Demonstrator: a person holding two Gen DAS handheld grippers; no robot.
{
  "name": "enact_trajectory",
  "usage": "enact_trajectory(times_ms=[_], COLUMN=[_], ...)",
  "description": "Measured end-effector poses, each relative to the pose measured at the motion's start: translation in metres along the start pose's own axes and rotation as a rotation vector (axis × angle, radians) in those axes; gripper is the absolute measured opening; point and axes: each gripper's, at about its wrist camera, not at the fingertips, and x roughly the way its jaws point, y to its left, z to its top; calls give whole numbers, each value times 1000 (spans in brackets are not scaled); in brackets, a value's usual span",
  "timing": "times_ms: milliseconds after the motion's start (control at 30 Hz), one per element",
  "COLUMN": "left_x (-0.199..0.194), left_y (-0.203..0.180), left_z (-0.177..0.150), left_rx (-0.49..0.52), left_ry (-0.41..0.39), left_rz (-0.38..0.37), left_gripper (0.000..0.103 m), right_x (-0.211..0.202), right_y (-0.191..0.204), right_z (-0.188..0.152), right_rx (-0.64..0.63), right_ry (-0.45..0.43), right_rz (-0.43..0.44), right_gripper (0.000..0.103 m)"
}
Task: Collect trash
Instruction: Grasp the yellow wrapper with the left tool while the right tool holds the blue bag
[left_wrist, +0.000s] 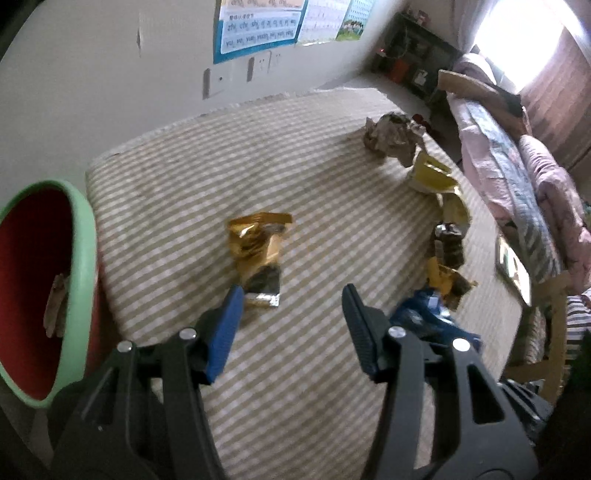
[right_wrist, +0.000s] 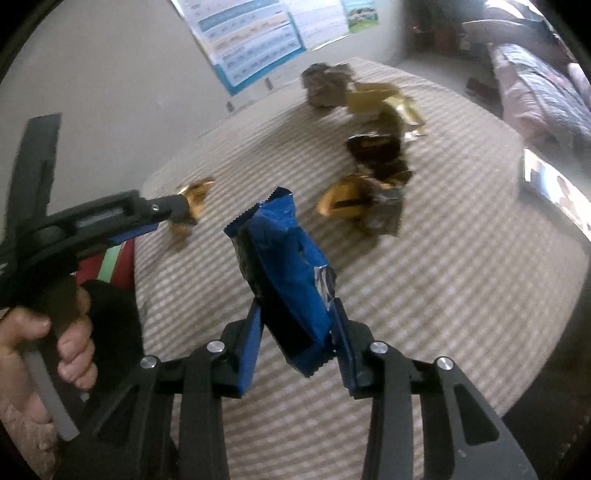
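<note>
A striped cloth (left_wrist: 303, 177) covers the table where the trash lies. My left gripper (left_wrist: 291, 299) is open just above the cloth, and a gold snack wrapper (left_wrist: 258, 251) lies right ahead of it, its near end by the left fingertip. From the right wrist view, that left gripper (right_wrist: 177, 210) hovers over the same gold wrapper (right_wrist: 195, 192), held by a hand (right_wrist: 70, 339). My right gripper (right_wrist: 297, 321) is shut on a blue wrapper (right_wrist: 284, 254), which stands up off the cloth between its pads. The blue wrapper (left_wrist: 424, 314) also shows in the left wrist view.
A bin with a green rim (left_wrist: 85, 258) and red inside stands at the table's left edge. Crumpled paper (left_wrist: 391, 136), yellow wrappers (left_wrist: 432, 177) and a dark wrapper (left_wrist: 448, 243) lie along the right side. A bed with pink bedding (left_wrist: 517, 177) is beyond.
</note>
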Motion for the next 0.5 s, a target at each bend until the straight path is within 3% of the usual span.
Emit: enact_trajectory(times_ms=[233,333,500], left_x=[11,18,23], left_y=[11,18,11], left_z=[7,10,11], left_rx=[-48,-70,-45], left_ry=[-18,3,0], left_rz=[37,35,28], left_gripper=[53,47,46], right_x=[-2,5,6], right_y=[-6,-5,-4], right_z=[5,5,4], right_rx=[28,23,21], right_ry=[-12,1,6], right_rz=[-11,-11,-8], right_gripper=[36,36,36])
